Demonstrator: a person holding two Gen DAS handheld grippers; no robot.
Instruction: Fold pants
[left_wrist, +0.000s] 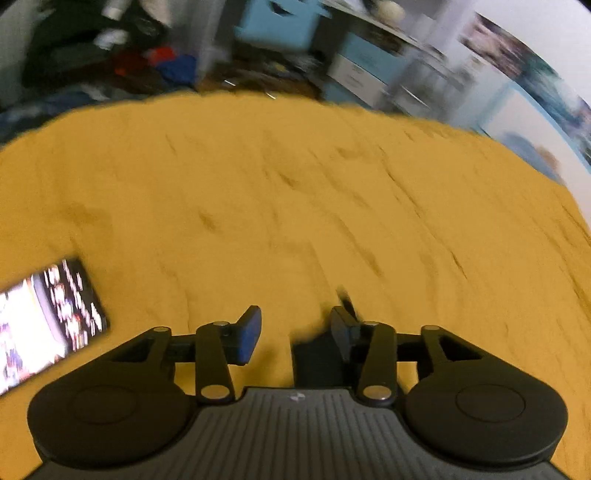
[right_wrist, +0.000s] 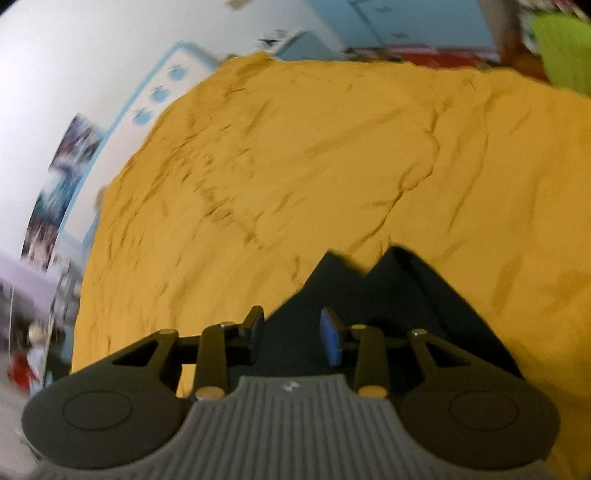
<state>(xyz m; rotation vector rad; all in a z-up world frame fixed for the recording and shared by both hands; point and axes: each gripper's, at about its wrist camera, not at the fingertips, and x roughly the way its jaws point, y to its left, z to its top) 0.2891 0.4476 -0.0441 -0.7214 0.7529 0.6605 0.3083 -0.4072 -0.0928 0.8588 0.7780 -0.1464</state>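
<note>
A: Left gripper (left_wrist: 295, 334), left wrist view: jaws parted, nothing pinched. A dark corner of the pants (left_wrist: 317, 360) lies under the right-hand finger, at 5 o'clock from the gap. Contact with the pad: cannot tell, frame blurred.

B: Noted. Surface?

A: Mustard-yellow bedspread (left_wrist: 295, 184), wrinkled, filling the view. A lit phone (left_wrist: 44, 328) lies on it at 9 o'clock from the gripper, well apart.

B: Right gripper (right_wrist: 293, 338)?

A: Right wrist view: jaws parted, pads clear of each other. The pants (right_wrist: 388, 295) lie dark on the bedspread (right_wrist: 295, 147), spreading from beneath the fingers toward 1 o'clock, the far edge ending in two points. Cloth shows through the gap; the pads do not visibly press it.
</note>
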